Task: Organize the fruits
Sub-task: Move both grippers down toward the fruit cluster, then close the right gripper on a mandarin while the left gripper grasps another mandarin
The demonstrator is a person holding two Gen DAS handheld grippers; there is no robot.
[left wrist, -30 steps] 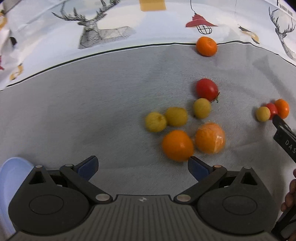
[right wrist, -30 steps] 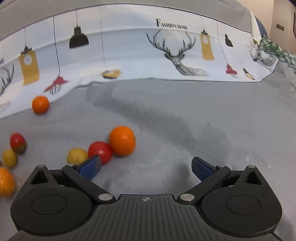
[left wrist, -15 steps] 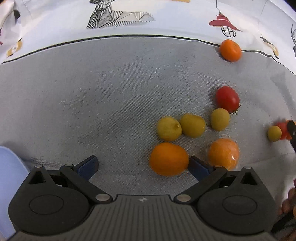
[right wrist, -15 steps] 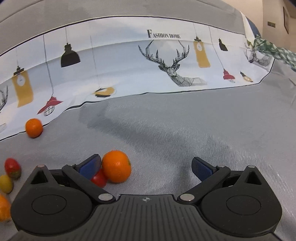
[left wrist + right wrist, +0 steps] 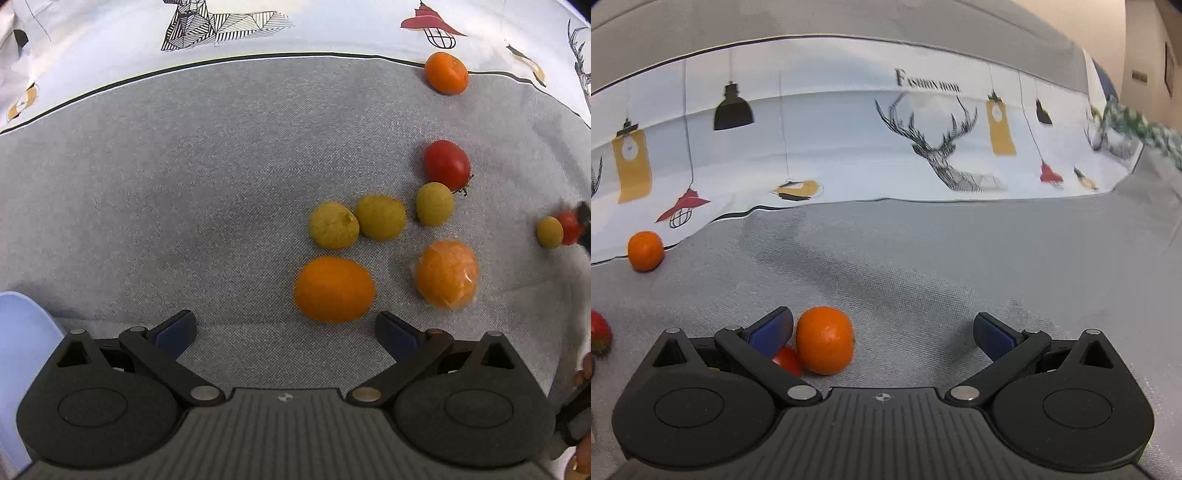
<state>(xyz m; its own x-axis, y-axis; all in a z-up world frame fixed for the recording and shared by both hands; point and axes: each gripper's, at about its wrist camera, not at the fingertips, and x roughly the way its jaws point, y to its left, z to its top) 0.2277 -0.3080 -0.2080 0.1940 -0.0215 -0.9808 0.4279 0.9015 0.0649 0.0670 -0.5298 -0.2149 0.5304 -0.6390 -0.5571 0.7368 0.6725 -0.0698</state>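
Note:
My left gripper [image 5: 284, 330] is open and empty, low over the grey cloth. An orange [image 5: 334, 289] lies just ahead of it, toward its right finger. A wrapped orange [image 5: 447, 278] lies to the right. Three yellow-green fruits [image 5: 380, 218] and a red tomato [image 5: 446, 165] lie beyond. A small orange [image 5: 446, 72] sits at the far cloth border. My right gripper [image 5: 882, 330] is open and empty. An orange [image 5: 824, 339] sits between its fingers, beside the left finger, with a red tomato [image 5: 786, 361] partly hidden behind that finger.
A pale blue plate [image 5: 18, 354] shows at the left edge of the left wrist view. A small yellow fruit [image 5: 549, 232] and a red one [image 5: 569, 228] lie at the right edge beside the other gripper. A printed white cloth [image 5: 849, 140] rises behind the grey surface.
My left gripper has moved left and closer to the nearest orange. My right gripper has moved forward and down, so the orange now sits between its fingers.

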